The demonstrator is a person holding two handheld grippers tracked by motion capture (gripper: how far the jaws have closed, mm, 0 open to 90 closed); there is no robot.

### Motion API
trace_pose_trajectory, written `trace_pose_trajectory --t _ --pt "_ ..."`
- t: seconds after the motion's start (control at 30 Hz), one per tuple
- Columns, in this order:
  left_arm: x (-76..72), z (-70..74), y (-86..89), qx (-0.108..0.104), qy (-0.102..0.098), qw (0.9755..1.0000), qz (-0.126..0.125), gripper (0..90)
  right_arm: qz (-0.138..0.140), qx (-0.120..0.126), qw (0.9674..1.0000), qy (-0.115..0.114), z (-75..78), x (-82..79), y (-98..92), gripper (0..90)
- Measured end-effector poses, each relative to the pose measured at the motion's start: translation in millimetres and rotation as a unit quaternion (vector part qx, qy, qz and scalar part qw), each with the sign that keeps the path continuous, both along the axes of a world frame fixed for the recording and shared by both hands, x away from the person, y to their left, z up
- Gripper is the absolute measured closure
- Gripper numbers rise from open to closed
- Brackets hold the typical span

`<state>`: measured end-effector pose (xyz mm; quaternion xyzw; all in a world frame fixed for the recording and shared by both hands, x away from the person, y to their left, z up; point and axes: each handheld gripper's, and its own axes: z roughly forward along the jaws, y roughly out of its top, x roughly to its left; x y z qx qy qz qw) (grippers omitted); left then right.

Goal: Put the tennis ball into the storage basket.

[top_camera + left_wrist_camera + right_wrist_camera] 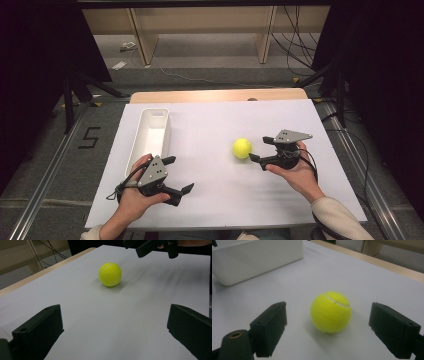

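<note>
A yellow tennis ball (242, 148) rests on the white table sheet, right of centre. My right gripper (260, 150) is open, a hand's width right of the ball and aimed at it. In the right gripper view the ball (330, 312) lies just ahead of the spread jaws, untouched; the right gripper (329, 308) holds nothing. My left gripper (178, 175) is open near the front left, empty. In the left gripper view the ball (110, 274) sits well beyond the open left gripper (115, 315), and the right gripper (152, 246) shows at the top edge.
A long white bin (152, 132) stands on the left of the sheet, its wall (262, 262) behind the ball in the right gripper view. The table's wooden far edge (220, 95) borders the sheet. Bare sheet (215, 200) lies between the two hands.
</note>
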<state>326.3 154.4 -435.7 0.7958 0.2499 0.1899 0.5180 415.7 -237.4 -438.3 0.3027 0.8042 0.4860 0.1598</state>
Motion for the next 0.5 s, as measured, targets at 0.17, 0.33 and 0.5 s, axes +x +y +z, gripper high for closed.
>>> trace_pose_trajectory --t 0.17,0.33,0.5 --pt "-0.4 0.3 -0.3 -0.001 0.0 1.0 0.0 0.0 0.001 -0.003 1.0 0.0 -0.4 2.5 2.5 15.3" --pt "-0.5 1.0 0.2 -0.002 -0.001 1.0 0.0 0.0 0.003 -0.005 1.0 0.001 -1.2 5.1 6.0 15.4" --pt "-0.9 1.5 0.2 -0.003 -0.001 1.0 -0.002 0.0 0.002 -0.006 1.0 0.002 -3.0 8.5 7.8 15.3"
